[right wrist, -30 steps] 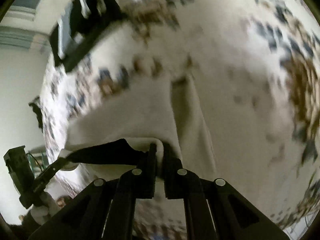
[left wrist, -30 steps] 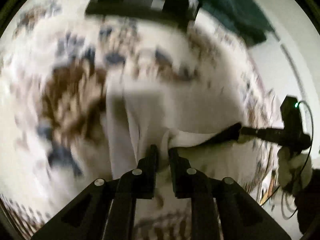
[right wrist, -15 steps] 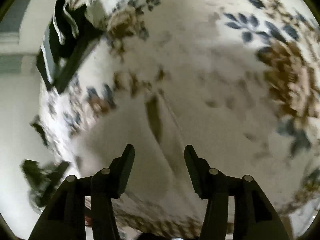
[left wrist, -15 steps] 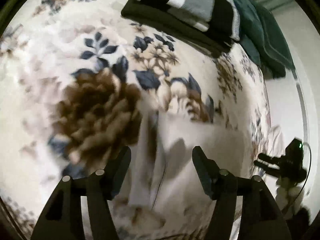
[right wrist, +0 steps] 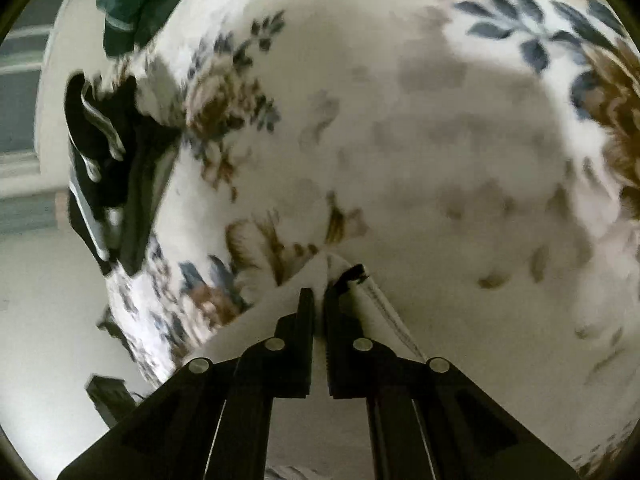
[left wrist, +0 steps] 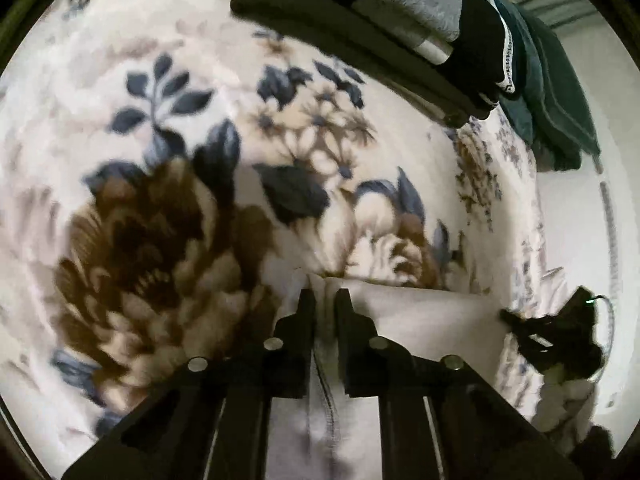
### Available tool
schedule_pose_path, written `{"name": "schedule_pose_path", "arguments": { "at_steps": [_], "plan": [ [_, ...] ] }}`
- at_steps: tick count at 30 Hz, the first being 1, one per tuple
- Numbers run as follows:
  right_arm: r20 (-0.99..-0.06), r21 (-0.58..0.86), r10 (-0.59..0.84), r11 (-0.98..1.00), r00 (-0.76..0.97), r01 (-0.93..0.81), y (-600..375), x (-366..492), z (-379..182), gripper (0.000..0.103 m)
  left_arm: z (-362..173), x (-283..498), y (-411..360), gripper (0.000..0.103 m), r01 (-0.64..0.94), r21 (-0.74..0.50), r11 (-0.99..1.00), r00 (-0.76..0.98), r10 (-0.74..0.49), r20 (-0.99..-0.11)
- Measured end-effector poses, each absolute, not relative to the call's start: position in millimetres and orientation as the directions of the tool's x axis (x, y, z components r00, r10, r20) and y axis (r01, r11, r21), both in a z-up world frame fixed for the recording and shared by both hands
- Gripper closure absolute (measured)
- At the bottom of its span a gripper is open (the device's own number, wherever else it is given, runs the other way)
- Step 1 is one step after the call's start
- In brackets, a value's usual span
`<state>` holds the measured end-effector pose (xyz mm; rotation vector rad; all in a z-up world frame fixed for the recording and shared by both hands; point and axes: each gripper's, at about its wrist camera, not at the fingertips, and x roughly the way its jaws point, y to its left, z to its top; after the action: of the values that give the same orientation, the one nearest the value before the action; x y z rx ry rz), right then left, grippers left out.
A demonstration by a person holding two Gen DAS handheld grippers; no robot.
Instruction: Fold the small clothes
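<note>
Cloth, a small white garment, lies on the floral blanket at the near edge of the bed, and we have both tools on it. Our left gripper has its jaws drawn narrow, pinching a corner of the white garment, whose fabric bunches up between the tips and runs back under the tool with a stitched seam showing. In the right wrist view, our right gripper is likewise nearly closed on the garment's other corner; a thin fold of white fabric sits between the jaws, and a ribbed edge trails off to the right of the tips. A small dark tag or scrap shows at that corner, too blurred for us to identify. From the left wrist view we see the right tool at the far right end of the garment. Well beyond, at the far side of the blanket, rests a stack of folded dark clothes, with a dark green towel beside it.
</note>
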<state>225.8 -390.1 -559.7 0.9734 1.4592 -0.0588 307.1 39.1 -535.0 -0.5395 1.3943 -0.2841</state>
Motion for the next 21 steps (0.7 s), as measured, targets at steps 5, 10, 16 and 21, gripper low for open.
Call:
{"name": "schedule_pose_path", "arguments": {
  "at_steps": [5,10,16,21],
  "plan": [
    [-0.836,0.508,0.53,0.648,0.143,0.567,-398.9,217.3,-537.2,0.059,-519.6,293.2,55.9,0.079,-0.209,-0.587,0.782,0.175,-0.561,-0.809],
    [-0.836,0.48,0.548,0.699,0.033,0.53,-392.2,176.7,-537.0,0.051,-521.0,247.0,47.9,0.047,-0.2,-0.57,0.797,0.11,-0.56,-0.821],
    [-0.799,0.537,0.592,0.629,0.102,0.561,-389.1,139.1,-545.0,0.096,-518.1,217.6,29.3,0.095,-0.158,-0.53,0.833,0.14,-0.512,-0.847],
    [-0.843,0.488,0.527,0.67,0.105,0.56,-396.7,129.9,-542.3,0.097,-522.7,216.4,39.4,0.094,-0.158,-0.521,0.839,0.154,-0.5,-0.852]
  ]
}}
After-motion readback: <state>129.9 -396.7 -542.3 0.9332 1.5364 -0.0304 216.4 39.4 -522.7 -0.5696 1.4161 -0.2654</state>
